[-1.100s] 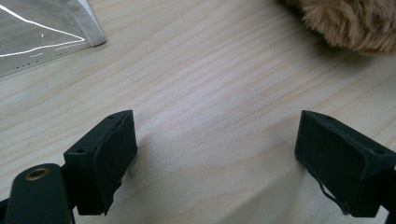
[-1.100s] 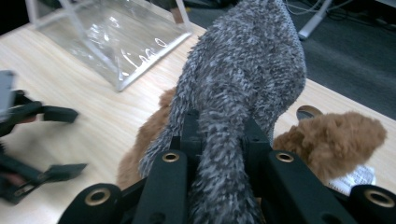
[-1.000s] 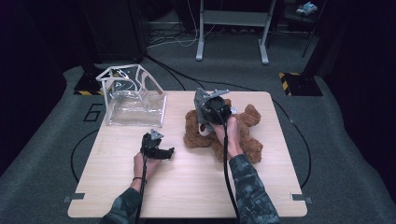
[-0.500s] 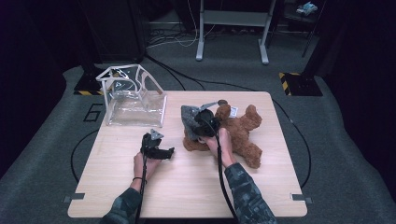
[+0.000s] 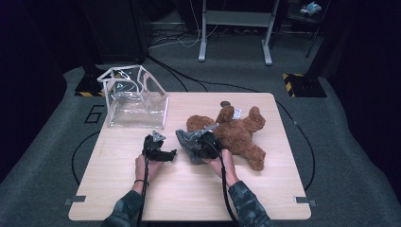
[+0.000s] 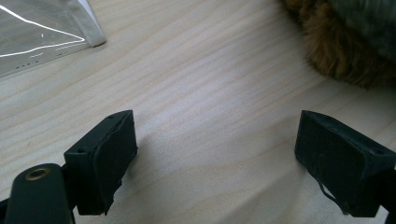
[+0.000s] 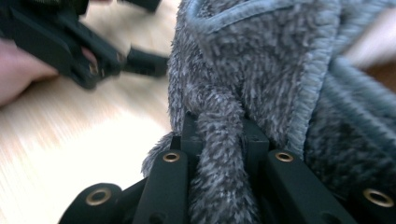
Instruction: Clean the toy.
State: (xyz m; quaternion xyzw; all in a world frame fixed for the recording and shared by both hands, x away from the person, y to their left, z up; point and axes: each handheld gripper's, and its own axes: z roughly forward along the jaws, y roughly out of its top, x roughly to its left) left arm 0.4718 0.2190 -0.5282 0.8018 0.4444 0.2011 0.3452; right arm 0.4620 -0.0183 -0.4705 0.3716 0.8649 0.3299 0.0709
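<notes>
A brown teddy bear (image 5: 239,132) lies on the wooden table (image 5: 189,194), right of centre. My right gripper (image 5: 196,144) is shut on a fold of grey fuzzy cloth (image 5: 188,141), low over the table just in front of the bear's head. In the right gripper view the cloth (image 7: 261,70) bunches between the jaws of the right gripper (image 7: 217,140). My left gripper (image 5: 171,155) rests beside it to the left, open, with bare wood between its jaws (image 6: 215,172). Brown fur (image 6: 336,46) shows at the upper right of the left gripper view.
A clear plastic bag on a white frame (image 5: 135,101) stands at the table's back left; its corner (image 6: 37,32) lies ahead of the left gripper. A small dark round object (image 5: 226,103) sits at the far edge. A metal stand (image 5: 234,28) is on the floor behind.
My right hand has come down and to the left with the grey cloth, from above the bear to the table in front of its head. The left hand has stayed put.
</notes>
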